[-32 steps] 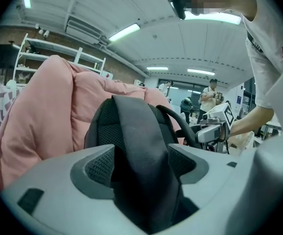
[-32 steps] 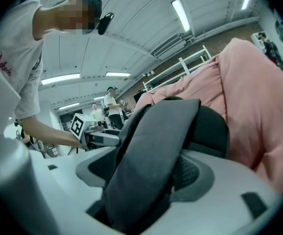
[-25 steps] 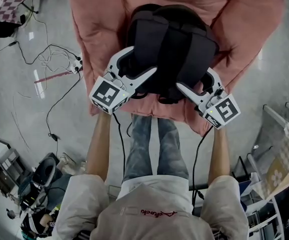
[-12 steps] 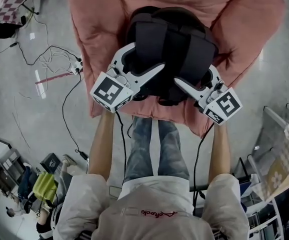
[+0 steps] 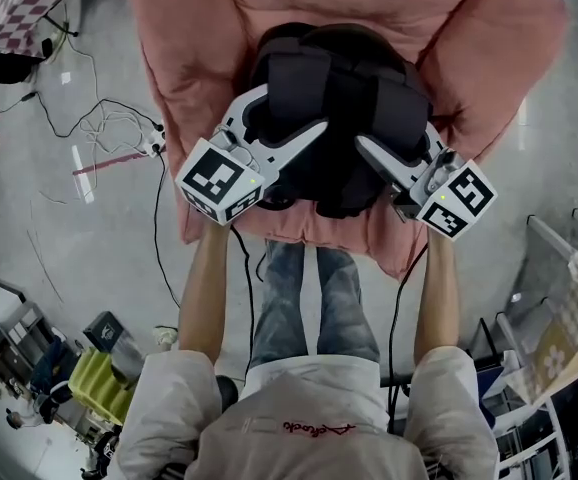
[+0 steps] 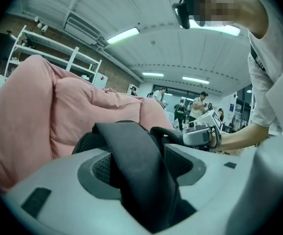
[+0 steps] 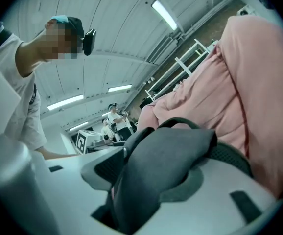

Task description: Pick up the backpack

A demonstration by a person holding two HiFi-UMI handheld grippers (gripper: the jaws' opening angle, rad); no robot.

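- My left gripper [image 6: 139,155] has its jaws closing. The left-hand strap [image 6: 136,173] runs up between them and fills the gap, and its sides already meet the pads [image 6: 98,169].
- My right gripper [image 7: 166,168] is closing too. The right-hand strap [image 7: 173,148], wide and padded, bulges between its pads [image 7: 105,165].
- Both straps look like thick, soft webbing. I expect them to squash under the pads, so the grip should settle only once the padding is compressed. The cloth is matte, so I judge slipping unlikely.
- Taking each strap partway along its length seems sound, since that is where the load hangs when the bag is carried. If one side is pinched lower than the other, the bag may tip.
- The backpack [image 5: 334,78] is black and lies on the seat of the pink beanbag [image 5: 199,38], near its front edge, with the strap side up towards me.
- The body looks rounded but limp. I judge it light to moderate in weight, and I can't tell what is inside.
- It should sag and swing from the straps as it comes free, so lifting both sides evenly and straight up looks best.
- The beanbag is soft and folds up around the bag's far side, so it gives no firm surface to push against and the fabric may drag a little.
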